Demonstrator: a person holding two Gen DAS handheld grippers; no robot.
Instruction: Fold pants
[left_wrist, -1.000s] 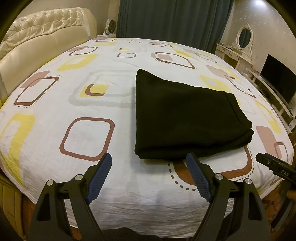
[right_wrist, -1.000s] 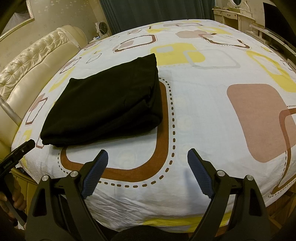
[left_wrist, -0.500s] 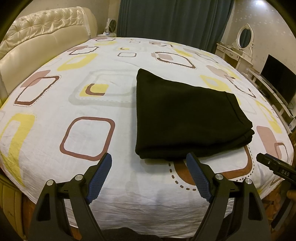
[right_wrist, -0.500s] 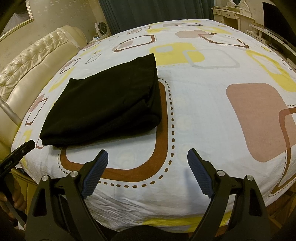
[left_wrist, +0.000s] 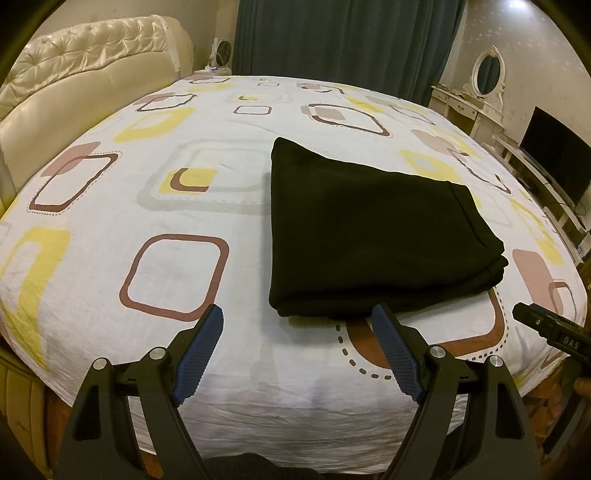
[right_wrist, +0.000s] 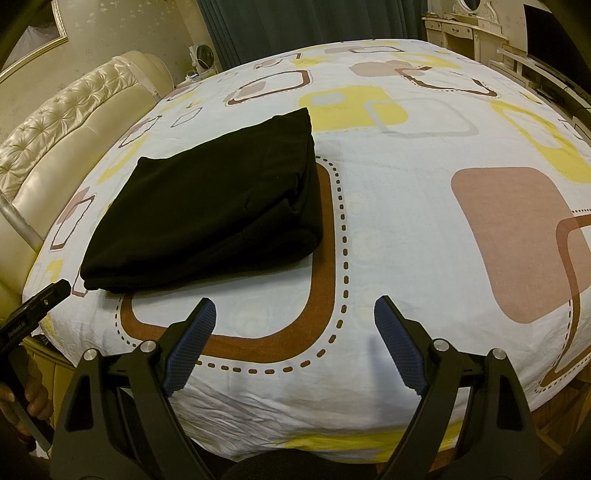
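Pants (left_wrist: 365, 236) lie folded into a thick black rectangle on the patterned bedsheet (left_wrist: 166, 206), just beyond my tools, so I judge the folding as good as finished. Nearest to me, my left gripper (left_wrist: 297, 332) hangs over the near edge of the bed with its blue pads spread wide and nothing between them, its right-hand pad almost at the near hem of the bundle; my right gripper (right_wrist: 295, 326) is likewise spread and empty, off to the right of the bundle over a brown dashed loop printed on the sheet. The risk I see is mine to make: if I reach in again, a pad could catch the stacked layers at the near right corner (left_wrist: 495, 266), where several edges show one over another, and drag the top layer askew or pull the whole pile toward the bed's edge. Soft, heavy cloth like this would slump rather than spring back. Lifting it by one side only would likely let it unfold. As for writing, the only legible marking is "DAS" on the black body of my right tool where it pokes into the left view (left_wrist: 554, 328); a similar label on the left tool in the right view (right_wrist: 22, 321) is too blurred to read. Farther off, the tufted headboard (left_wrist: 92, 70), dark curtain (left_wrist: 351, 37) and television (left_wrist: 554, 155) show no readable text.
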